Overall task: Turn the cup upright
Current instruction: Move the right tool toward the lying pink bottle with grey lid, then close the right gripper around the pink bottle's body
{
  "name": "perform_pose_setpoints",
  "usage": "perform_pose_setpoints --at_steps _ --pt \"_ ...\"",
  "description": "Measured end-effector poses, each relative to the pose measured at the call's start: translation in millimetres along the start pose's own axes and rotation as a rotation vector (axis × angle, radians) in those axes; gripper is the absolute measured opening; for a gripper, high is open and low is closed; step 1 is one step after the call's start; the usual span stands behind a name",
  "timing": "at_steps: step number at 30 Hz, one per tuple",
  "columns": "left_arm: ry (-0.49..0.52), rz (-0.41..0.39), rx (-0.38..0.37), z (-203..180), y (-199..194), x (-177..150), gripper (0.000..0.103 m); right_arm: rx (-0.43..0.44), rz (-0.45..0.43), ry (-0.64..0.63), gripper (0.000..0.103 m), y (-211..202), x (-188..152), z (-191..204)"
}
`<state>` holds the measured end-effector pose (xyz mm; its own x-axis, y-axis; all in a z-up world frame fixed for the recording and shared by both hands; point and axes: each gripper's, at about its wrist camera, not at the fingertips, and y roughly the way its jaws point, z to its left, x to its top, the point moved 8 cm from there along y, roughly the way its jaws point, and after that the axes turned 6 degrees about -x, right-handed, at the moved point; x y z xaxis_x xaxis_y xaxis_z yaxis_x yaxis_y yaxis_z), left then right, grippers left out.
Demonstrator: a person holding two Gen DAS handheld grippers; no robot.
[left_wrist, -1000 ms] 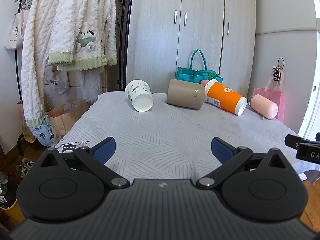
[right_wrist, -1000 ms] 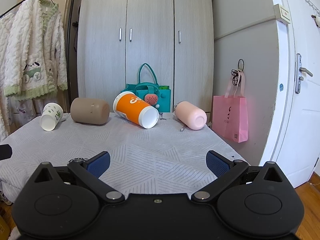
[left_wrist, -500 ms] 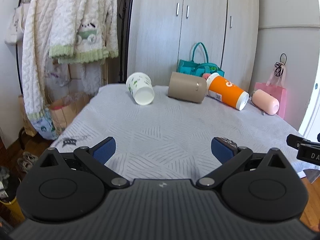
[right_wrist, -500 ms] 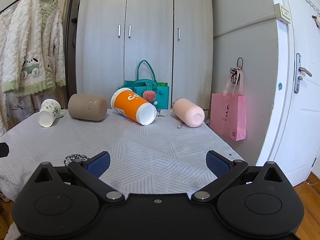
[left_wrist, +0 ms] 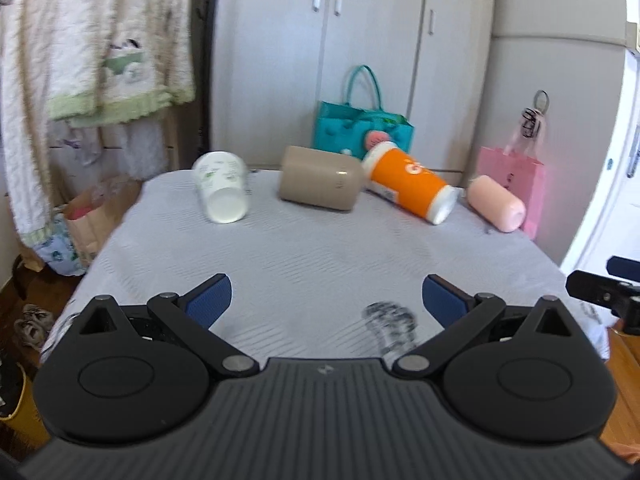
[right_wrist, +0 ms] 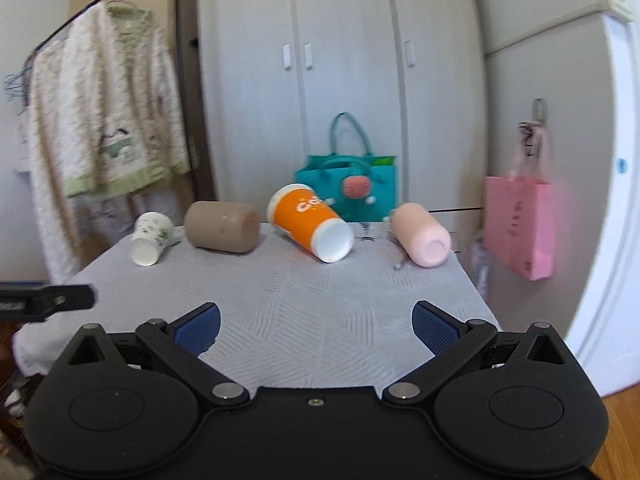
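Item: cups, four, all lying on their sides in a row across the far edge of the worktop [left_wrist: 320, 264], middle of the frame in both wrist views.

- White cup [left_wrist: 222, 192], leaf print, left end of the row, mouth turned toward the camera. Judged to be paper or thin plastic: light, easily crushed, likely to roll. To be taken lightly across the side wall near the middle.
- Tan cup [left_wrist: 320, 184], just right of the white one. Matte, thick-looking; judged stiff and heavier. To be gripped across the body.
- Orange cup [right_wrist: 308, 222], white end toward the camera, lying at a slant. Smooth wall, judged slippery; whether it touches the tan cup cannot be told.
- Pink cup [right_wrist: 420, 236], right end of the row. Smooth, rounded, prone to rolling.

Which cup is meant is not told by the task.

Left hand-held gripper [left_wrist: 326, 300]: jaws spread wide, nothing held, low over the near worktop, well apart from the cups.

Right hand-held gripper [right_wrist: 316, 324]: jaws spread wide, nothing held, likewise well short of the row.
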<state>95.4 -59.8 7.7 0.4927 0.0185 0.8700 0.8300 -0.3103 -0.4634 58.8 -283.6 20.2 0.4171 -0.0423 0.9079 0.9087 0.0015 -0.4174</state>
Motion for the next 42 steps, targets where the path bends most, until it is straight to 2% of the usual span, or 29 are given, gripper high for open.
perform_pose_setpoints --at_steps 5,9,12,17,23,28,34,38,42 --pt "-0.016 0.068 -0.081 -29.9 27.3 24.5 0.103 0.102 0.104 -0.05 0.103 11.9 24.0 -22.2" --pt "-0.002 0.114 -0.125 -55.5 51.0 40.6 0.103 0.122 0.19 -0.072 0.103 35.4 33.9 -41.0" --pt "0.035 0.123 -0.163 -76.0 70.9 46.2 0.103 0.121 0.214 -0.088 0.103 54.7 41.1 -54.2" --pt "-0.006 0.161 -0.232 -104.9 108.5 50.1 0.103 0.137 0.238 -0.118 0.103 86.1 46.8 -70.5" --pt "-0.033 0.188 -0.246 -124.7 150.7 56.6 0.102 0.099 0.225 -0.229 0.102 122.6 50.2 -78.3" --pt "-0.083 0.213 -0.261 -122.8 171.6 55.5 0.102 0.104 0.225 -0.287 0.098 154.2 55.4 -83.8" --pt "-0.112 0.234 -0.249 -115.7 188.8 53.9 0.101 0.087 0.246 -0.269 0.096 195.6 60.8 -100.1" --pt "-0.132 0.235 -0.245 -109.2 192.8 55.5 0.101 0.07 0.279 -0.222 0.089 222.1 65.7 -114.1" --pt "-0.131 0.24 -0.233 -106.5 197.7 56.2 0.101 0.088 0.321 -0.165 0.088 240.4 66.3 -123.1"
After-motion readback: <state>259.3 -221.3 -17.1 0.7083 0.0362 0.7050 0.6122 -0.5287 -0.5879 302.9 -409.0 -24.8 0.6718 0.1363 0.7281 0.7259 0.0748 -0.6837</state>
